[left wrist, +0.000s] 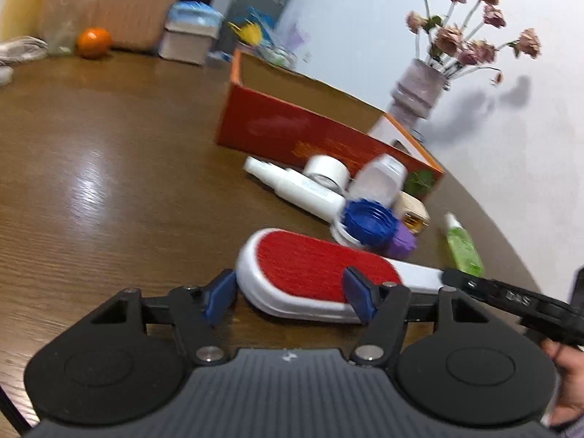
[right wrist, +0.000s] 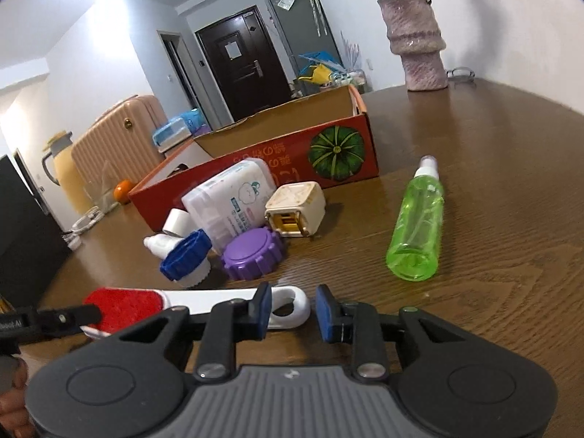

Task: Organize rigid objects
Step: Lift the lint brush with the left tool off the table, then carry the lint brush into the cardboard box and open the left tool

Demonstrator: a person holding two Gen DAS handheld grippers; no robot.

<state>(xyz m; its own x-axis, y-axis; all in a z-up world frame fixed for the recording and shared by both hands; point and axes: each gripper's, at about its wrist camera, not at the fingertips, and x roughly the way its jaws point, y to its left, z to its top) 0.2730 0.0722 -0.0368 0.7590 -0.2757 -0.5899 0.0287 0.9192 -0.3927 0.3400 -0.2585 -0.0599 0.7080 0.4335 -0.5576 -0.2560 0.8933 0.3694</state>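
The left gripper [left wrist: 288, 297] has its jaws set on either side of the lint brush [left wrist: 310, 273], blue pads against the white rim of its red head. The right gripper [right wrist: 294, 310] holds jaws narrowly parted around the brush's looped handle end; whether the pads press it, I cannot tell. The brush lies flat on the desk [left wrist: 109, 168]. Beyond it sit 2 ridged caps [right wrist: 252, 252], a green bottle [right wrist: 418, 226] and, farther off, an open red box [right wrist: 255, 168].

Low wrist views, close, sharing lint brush [left wrist: 317, 273]
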